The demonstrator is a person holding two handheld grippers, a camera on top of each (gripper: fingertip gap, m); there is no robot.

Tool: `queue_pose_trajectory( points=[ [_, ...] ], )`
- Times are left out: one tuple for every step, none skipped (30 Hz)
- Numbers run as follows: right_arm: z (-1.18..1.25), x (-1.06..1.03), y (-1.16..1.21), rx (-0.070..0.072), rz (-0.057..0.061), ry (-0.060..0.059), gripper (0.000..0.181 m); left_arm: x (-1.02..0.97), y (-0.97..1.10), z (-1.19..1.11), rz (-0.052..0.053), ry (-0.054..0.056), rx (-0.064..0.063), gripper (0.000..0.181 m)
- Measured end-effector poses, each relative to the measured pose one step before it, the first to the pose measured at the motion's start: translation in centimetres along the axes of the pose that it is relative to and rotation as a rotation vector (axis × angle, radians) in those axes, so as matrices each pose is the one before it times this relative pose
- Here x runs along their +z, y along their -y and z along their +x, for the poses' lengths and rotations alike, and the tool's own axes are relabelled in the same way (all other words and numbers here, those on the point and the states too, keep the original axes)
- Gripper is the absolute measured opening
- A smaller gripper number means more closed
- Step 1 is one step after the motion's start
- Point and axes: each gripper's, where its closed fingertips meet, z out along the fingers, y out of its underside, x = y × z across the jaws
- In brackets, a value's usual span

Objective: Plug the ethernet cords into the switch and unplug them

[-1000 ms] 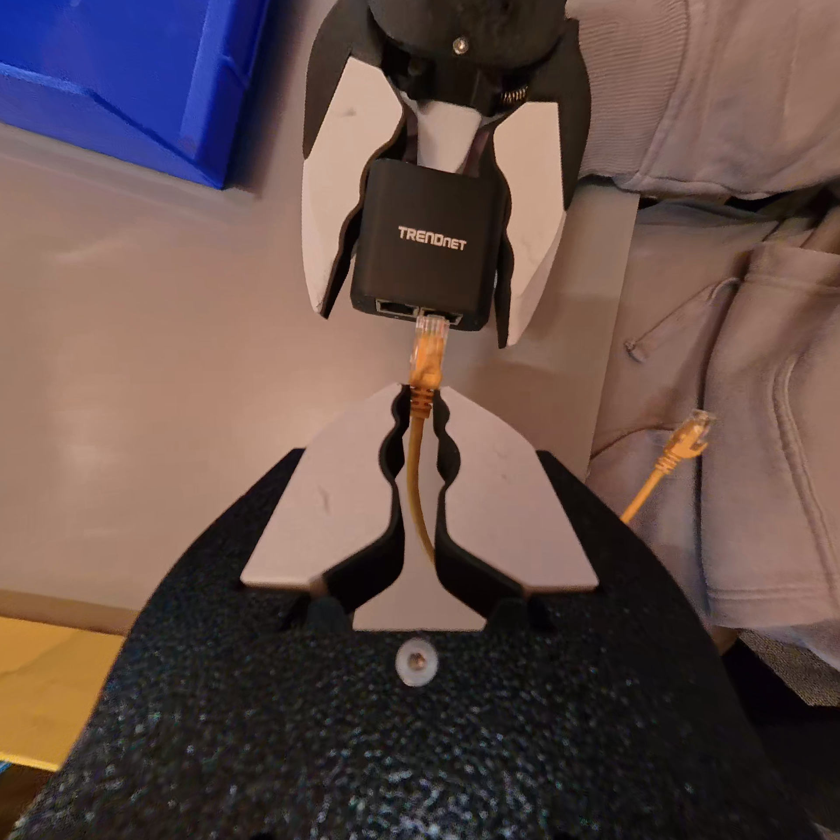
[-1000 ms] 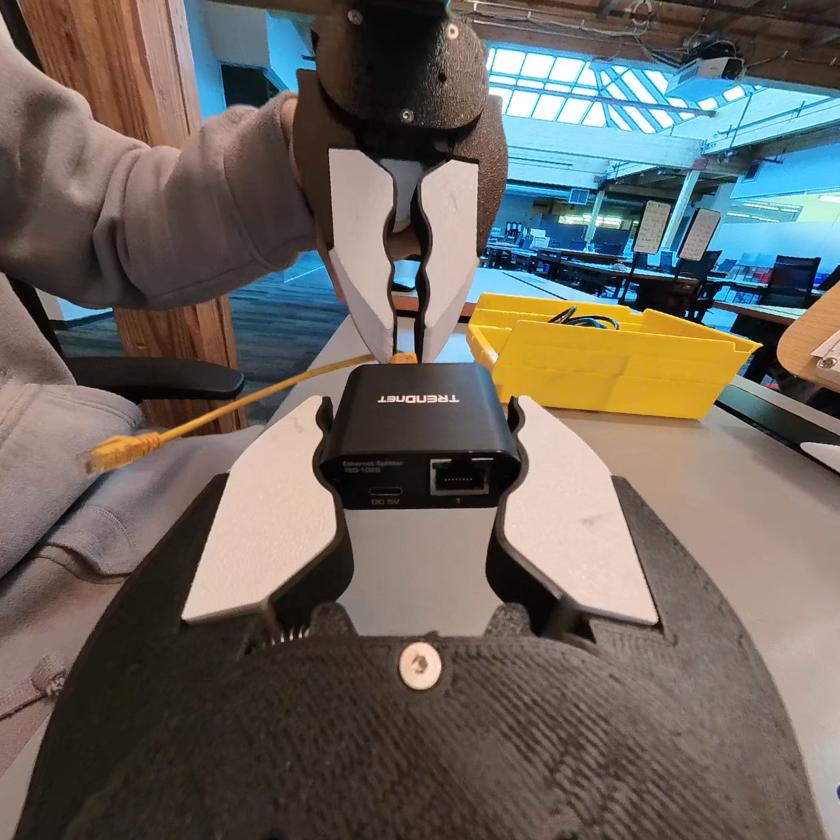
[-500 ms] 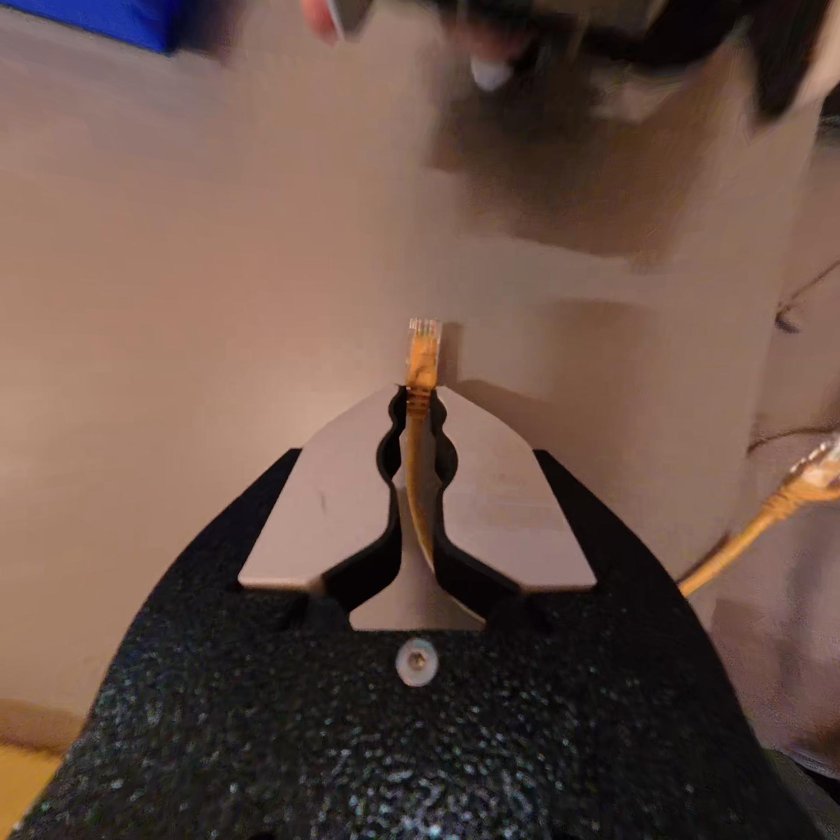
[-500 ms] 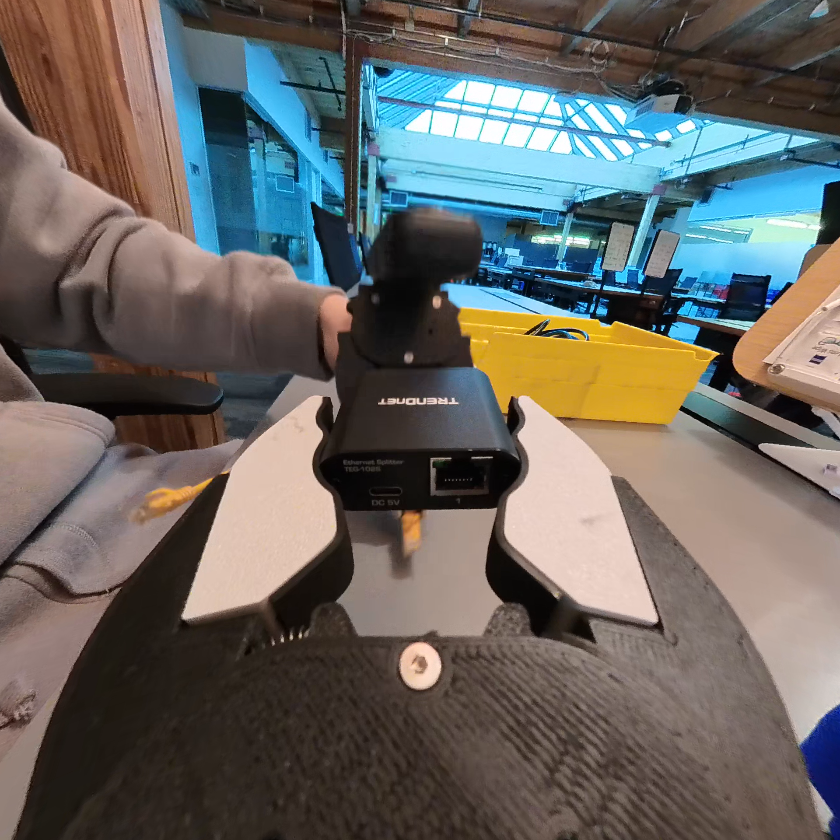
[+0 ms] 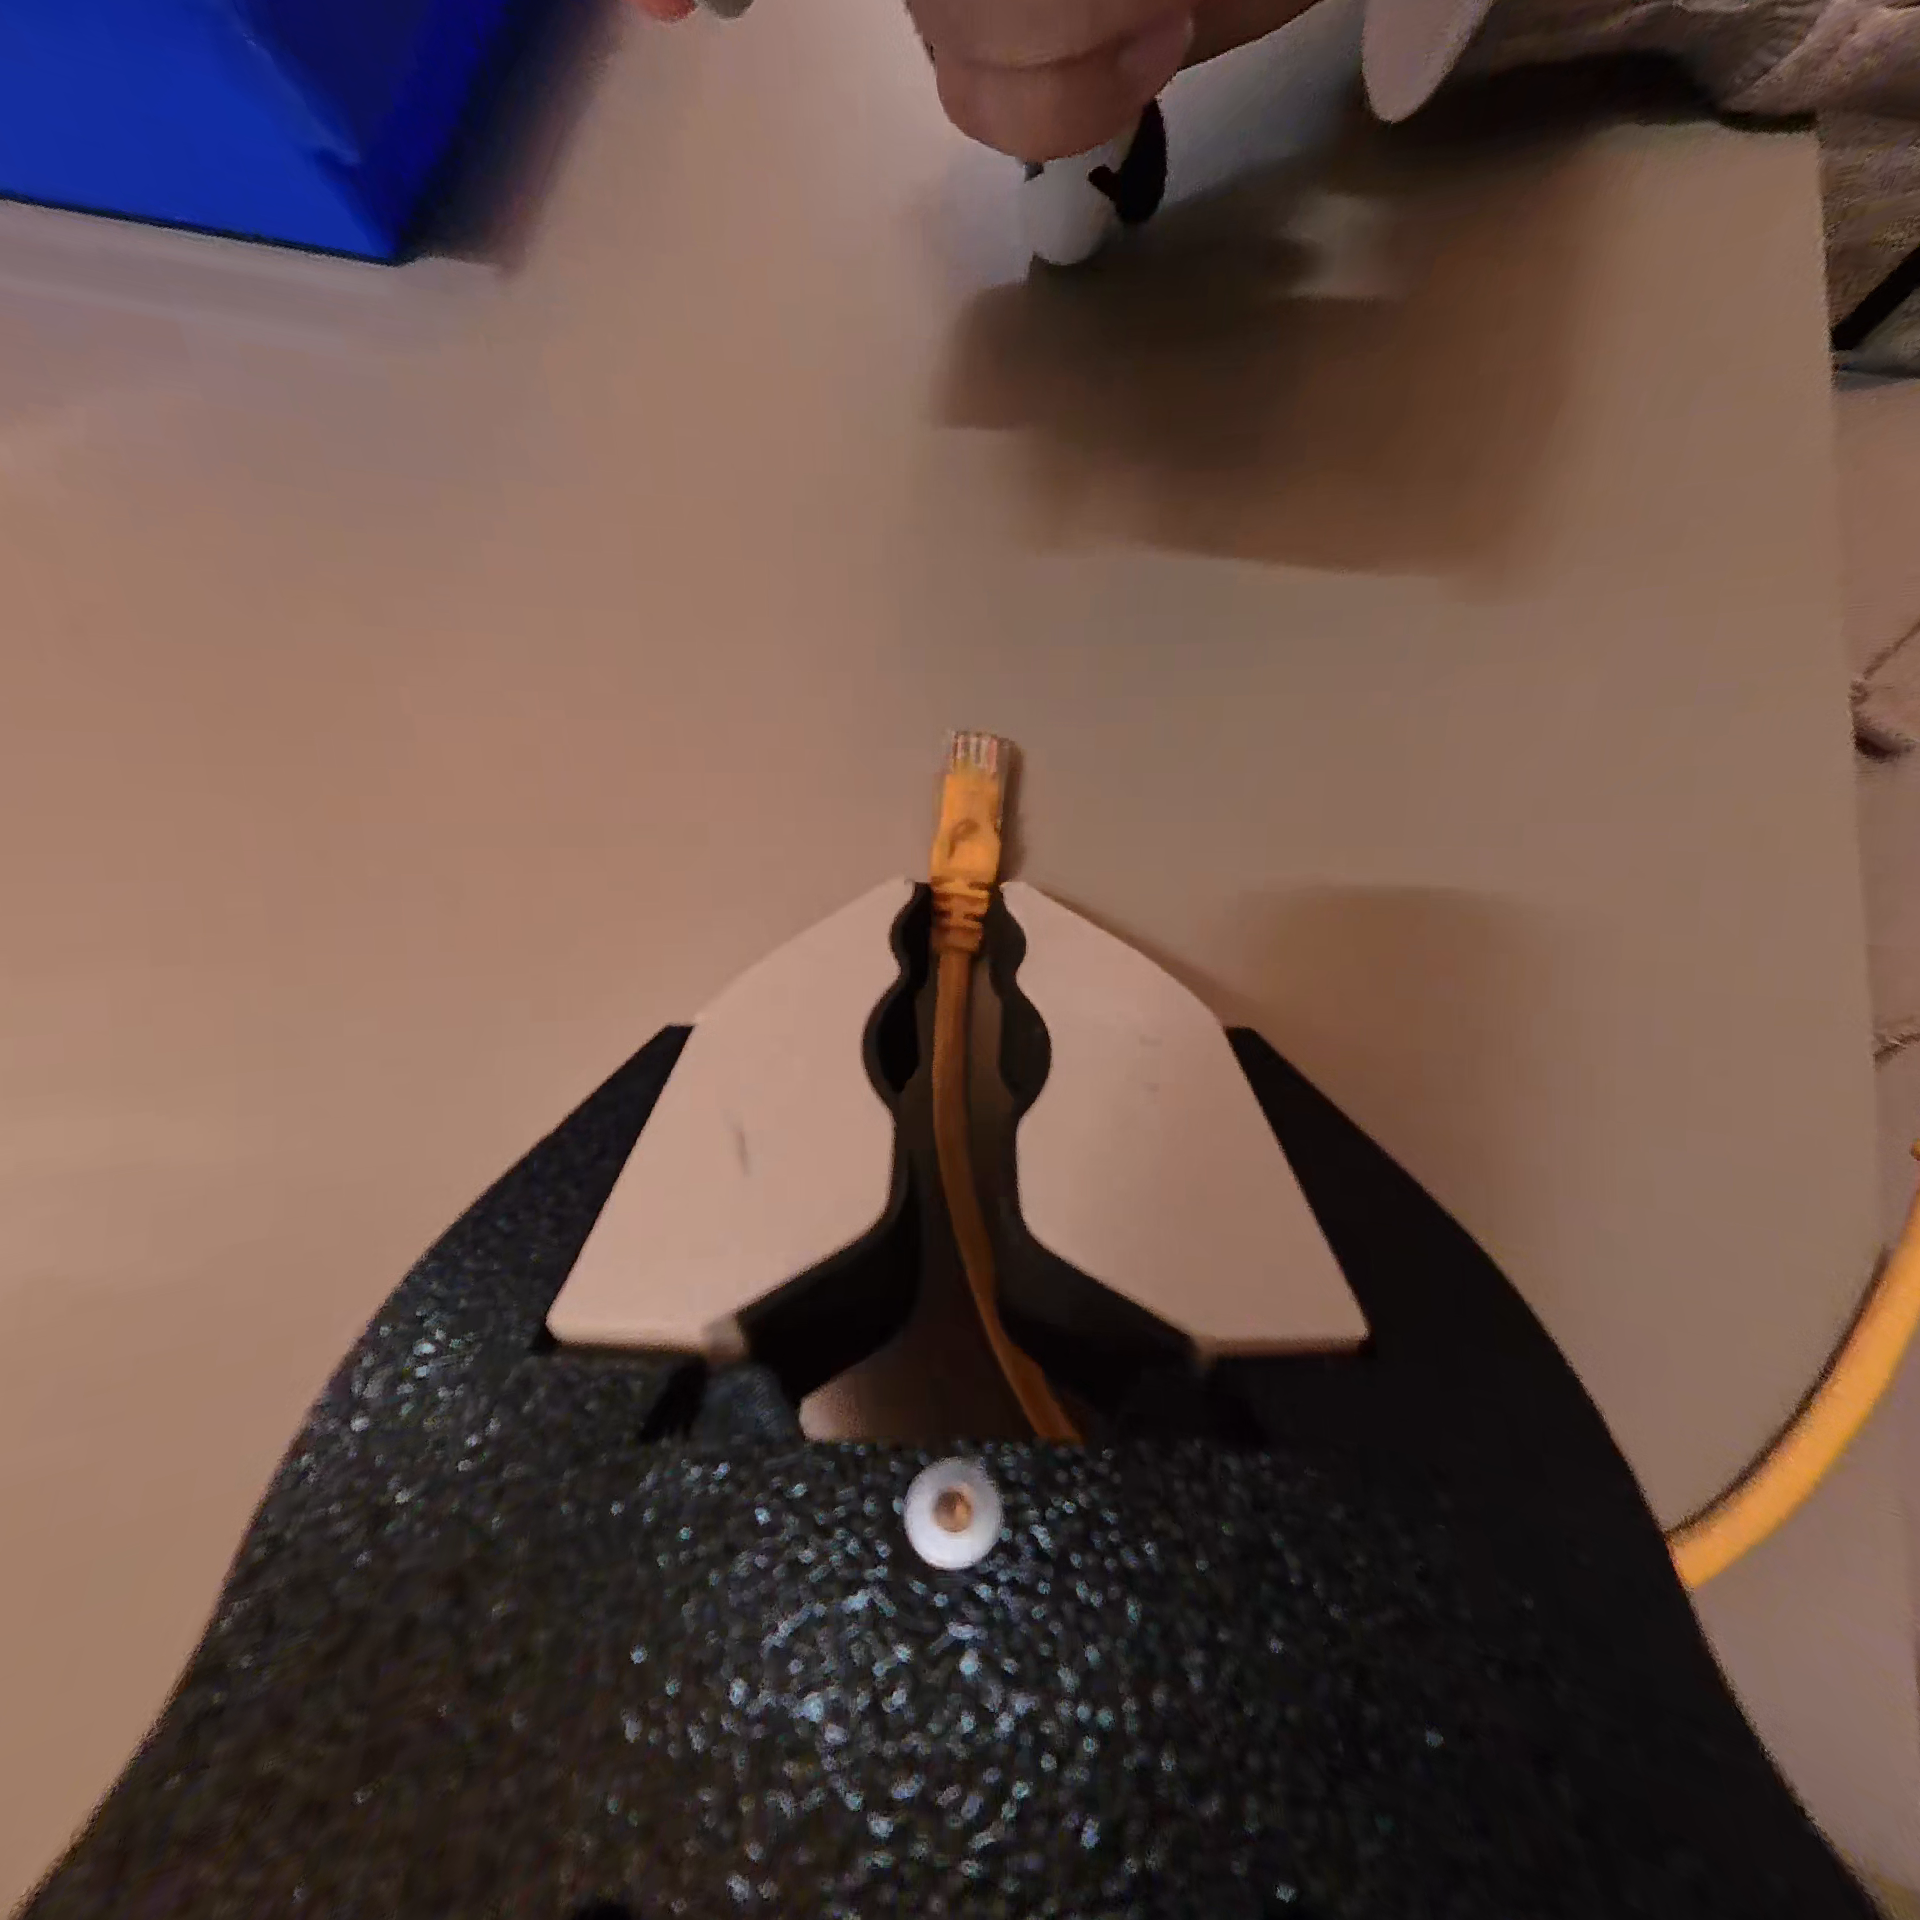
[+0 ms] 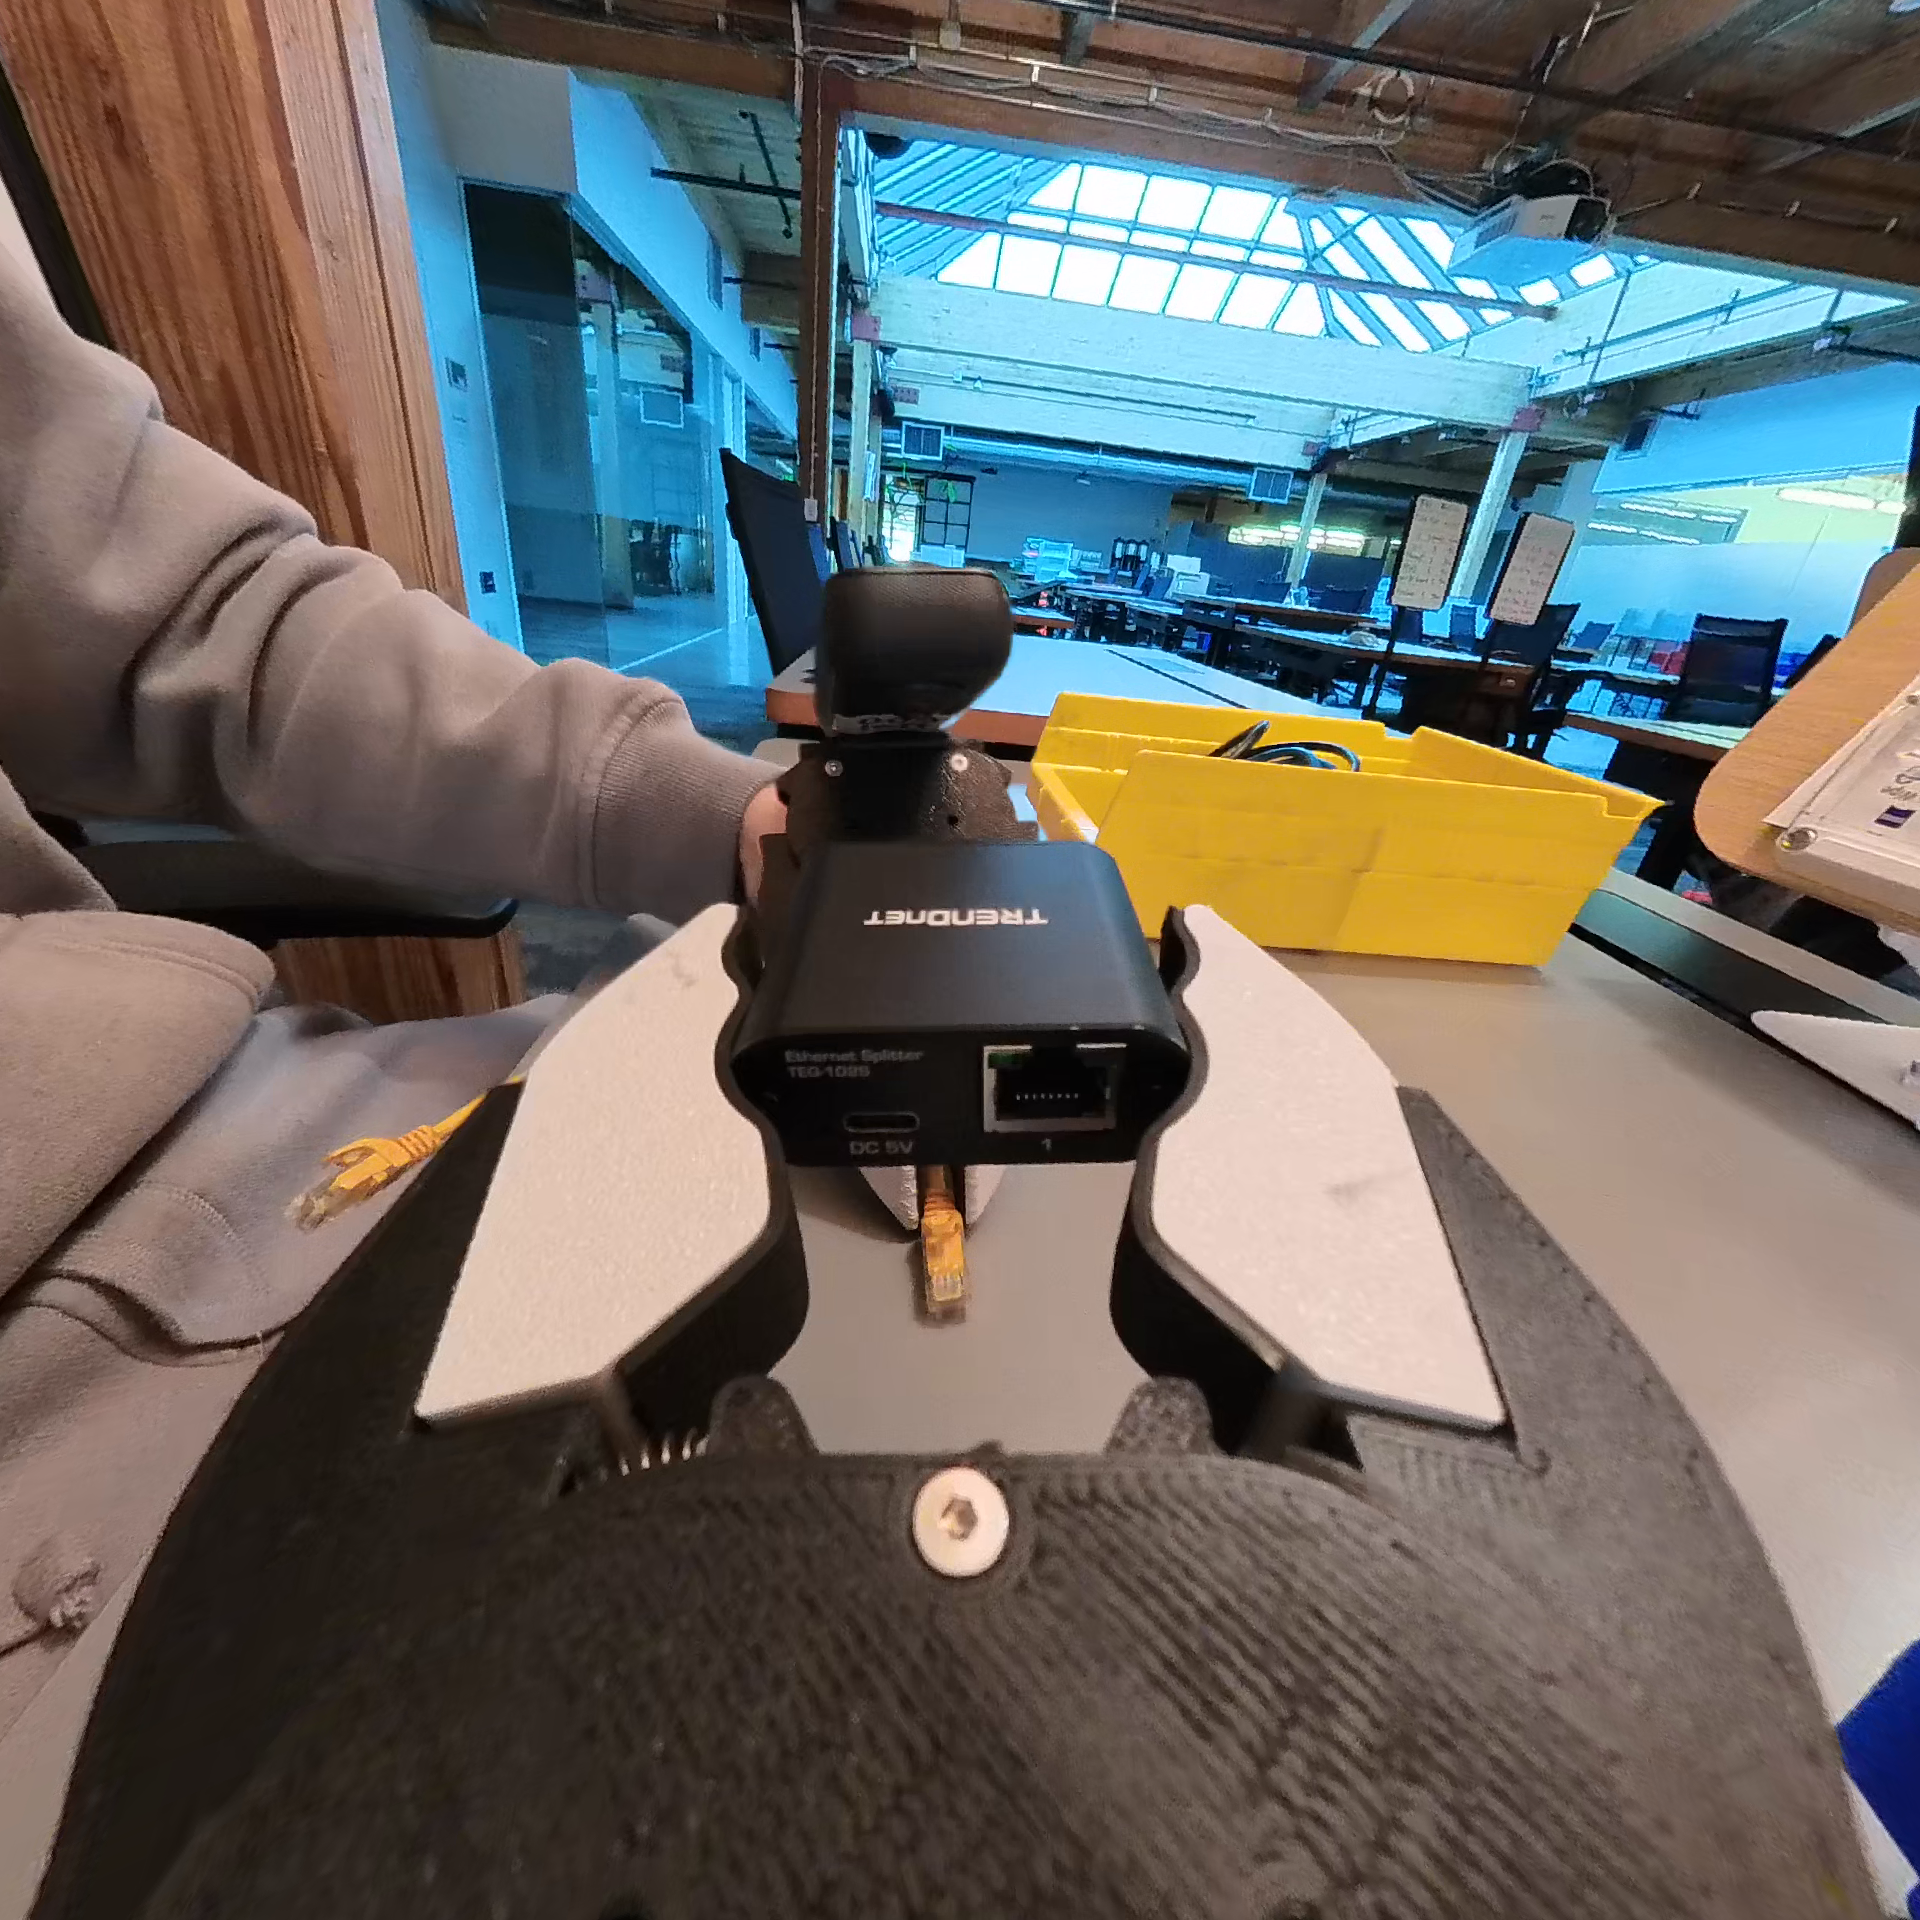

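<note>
My left gripper (image 5: 961, 891) is shut on an orange ethernet cord (image 5: 961, 1143). The cord's plug (image 5: 975, 795) sticks out past the fingertips, free in the air over the grey table (image 5: 416, 727). My right gripper (image 6: 956, 925) is shut on the black switch (image 6: 956, 997), held by its sides above the table. The switch's near port is empty. In the right wrist view the orange plug (image 6: 942, 1257) shows just below the switch, apart from it. The cord's other plug (image 6: 353, 1174) lies on the person's lap.
A blue bin (image 5: 208, 104) sits at the table's far left. A yellow bin (image 6: 1330, 831) with a black cable stands behind the switch. A person's grey sleeve (image 6: 312, 727) reaches in from the left. A cord loop (image 5: 1849, 1382) hangs off the table's right edge. The grippers' ends are close to 12 cm from one another.
The orange plug has come out of the switch's port. My left gripper has dropped below the switch with the cord in it, and the switch has left the left wrist view.
</note>
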Motion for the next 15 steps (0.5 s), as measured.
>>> queue_pose_trajectory(
  points=[
    [-0.048,0.063,-0.063,-0.0027,-0.0050,0.0021,0.073,-0.032,-0.016,-0.044,-0.0109,0.0203,-0.0008,0.009],
    [-0.108,0.047,-0.050,-0.0028,-0.0042,0.0068,0.074,-0.091,-0.006,0.110,-0.0242,0.0078,-0.0116,0.009],
    [-0.065,0.036,-0.034,-0.0025,-0.0032,0.0027,0.074,-0.293,0.102,0.262,-0.0337,-0.0090,-0.0151,0.009],
    [-0.032,0.028,-0.024,-0.0024,-0.0018,0.0011,0.073,-0.625,0.567,0.037,-0.0159,0.0049,-0.0123,0.009],
    [-0.100,0.007,0.002,-0.0034,-0.0003,0.0048,0.073,-1.005,1.154,-0.086,0.0129,0.0153,-0.0068,0.010],
    [-0.106,0.009,-0.014,-0.0034,-0.0006,0.0062,0.073,-1.194,1.392,0.088,0.0183,-0.0004,-0.0020,0.010],
    [-0.075,0.014,-0.014,-0.0026,-0.0013,0.0038,0.073,-1.234,1.302,0.016,0.0064,0.0069,0.0095,0.010],
    [-0.082,0.026,-0.020,-0.0013,-0.0015,0.0050,0.073,-1.096,1.014,-0.025,-0.0106,0.0134,0.0326,0.010],
    [-0.088,0.020,-0.014,-0.0014,-0.0017,0.0063,0.073,-0.876,0.639,0.066,-0.0278,0.0068,0.0404,0.010],
    [-0.072,0.027,-0.036,-0.0012,-0.0026,0.0046,0.073,-0.619,0.412,0.037,-0.0335,0.0068,0.0327,0.010],
    [-0.023,0.027,-0.028,0.0001,-0.0026,0.0019,0.073,-0.420,0.340,0.079,-0.0277,0.0038,0.0286,0.010],
    [-0.010,0.032,-0.029,0.0006,-0.0025,0.0017,0.073,-0.262,0.239,0.254,-0.0245,-0.0110,0.0258,0.009],
    [-0.020,0.010,-0.025,-0.0002,-0.0017,0.0017,0.073,-0.169,0.238,0.116,-0.0160,-0.0030,0.0196,0.009],
    [0.033,-0.023,0.035,0.0002,0.0031,-0.0028,0.073,-0.144,0.215,-0.057,-0.0078,0.0053,0.0127,0.009],
    [0.043,-0.036,0.036,0.0009,0.0025,-0.0026,0.073,-0.083,0.087,-0.044,-0.0084,-0.0002,0.0045,0.010]
  ],
)
